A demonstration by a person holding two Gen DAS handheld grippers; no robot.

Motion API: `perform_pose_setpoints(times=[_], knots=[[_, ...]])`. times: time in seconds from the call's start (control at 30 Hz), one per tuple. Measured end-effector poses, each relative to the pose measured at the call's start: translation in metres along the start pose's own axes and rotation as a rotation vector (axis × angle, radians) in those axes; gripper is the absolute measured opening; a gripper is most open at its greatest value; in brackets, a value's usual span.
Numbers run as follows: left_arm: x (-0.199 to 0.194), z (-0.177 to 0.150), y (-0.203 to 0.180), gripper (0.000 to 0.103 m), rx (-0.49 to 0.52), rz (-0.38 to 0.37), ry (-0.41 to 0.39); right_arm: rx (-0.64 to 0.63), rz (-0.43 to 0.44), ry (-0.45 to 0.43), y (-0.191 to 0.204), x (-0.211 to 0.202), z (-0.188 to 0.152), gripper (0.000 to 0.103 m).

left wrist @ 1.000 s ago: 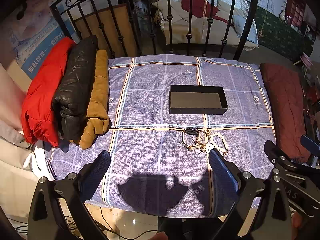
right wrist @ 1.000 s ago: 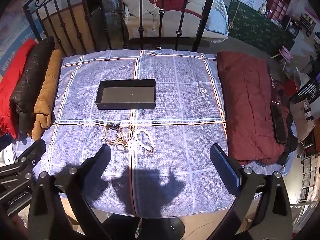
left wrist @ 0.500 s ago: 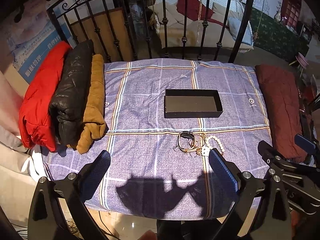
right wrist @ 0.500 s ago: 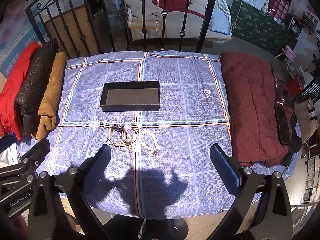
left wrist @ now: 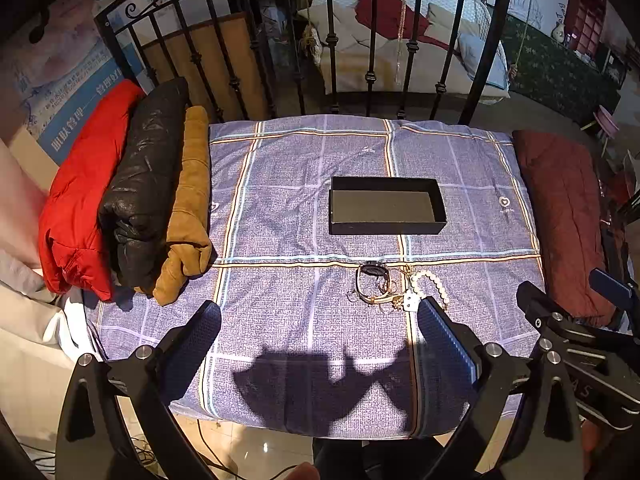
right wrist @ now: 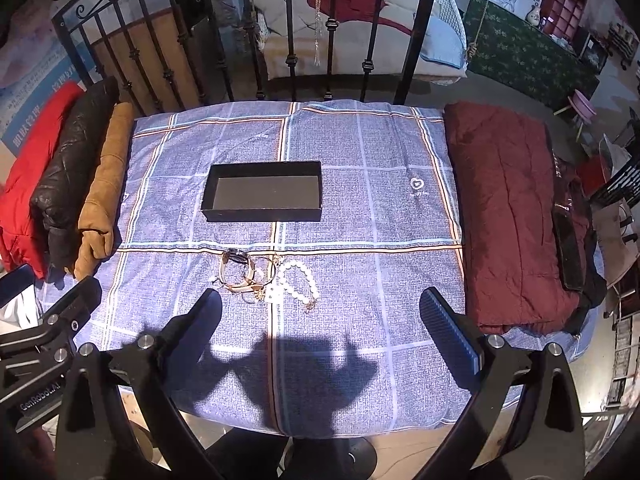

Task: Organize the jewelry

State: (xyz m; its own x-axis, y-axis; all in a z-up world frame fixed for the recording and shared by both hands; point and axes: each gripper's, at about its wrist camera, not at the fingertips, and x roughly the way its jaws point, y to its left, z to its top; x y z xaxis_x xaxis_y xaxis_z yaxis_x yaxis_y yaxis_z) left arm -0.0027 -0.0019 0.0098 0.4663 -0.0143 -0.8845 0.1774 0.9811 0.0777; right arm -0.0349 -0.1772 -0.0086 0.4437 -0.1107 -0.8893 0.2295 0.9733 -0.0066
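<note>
An empty black box (left wrist: 387, 205) (right wrist: 263, 196) lies open on the blue checked cloth (left wrist: 280, 216) (right wrist: 360, 184). Just in front of it is a small heap of jewelry: a watch with a tan strap (left wrist: 373, 282) (right wrist: 236, 270), a white pearl bracelet (left wrist: 430, 283) (right wrist: 298, 278), and thin gold chains with a white tag (left wrist: 398, 300) (right wrist: 268, 290). My left gripper (left wrist: 318, 322) is open and empty, held above the cloth's near edge. My right gripper (right wrist: 320, 312) is open and empty, also short of the heap.
Folded red (left wrist: 84, 184), black (left wrist: 144, 176) and tan (left wrist: 190, 200) jackets lie along the left. A dark red quilt (left wrist: 560, 208) (right wrist: 508, 200) lies on the right. A black iron railing (left wrist: 332, 40) (right wrist: 328, 28) stands behind the cloth. Tiled floor shows below the near edge.
Both grippers have drawn back and up from the cloth, so box and jewelry look smaller and farther away. Both stay open. Nothing on the cloth has moved.
</note>
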Motion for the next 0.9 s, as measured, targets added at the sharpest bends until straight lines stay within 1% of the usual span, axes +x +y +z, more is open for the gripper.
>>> perform_pose_setpoints(times=[0.9], knots=[[0.0059, -0.0005, 0.0066, 0.097, -0.019, 0.007, 0.022, 0.009, -0.01, -0.01, -0.0019, 0.0003, 0.0016, 0.097]])
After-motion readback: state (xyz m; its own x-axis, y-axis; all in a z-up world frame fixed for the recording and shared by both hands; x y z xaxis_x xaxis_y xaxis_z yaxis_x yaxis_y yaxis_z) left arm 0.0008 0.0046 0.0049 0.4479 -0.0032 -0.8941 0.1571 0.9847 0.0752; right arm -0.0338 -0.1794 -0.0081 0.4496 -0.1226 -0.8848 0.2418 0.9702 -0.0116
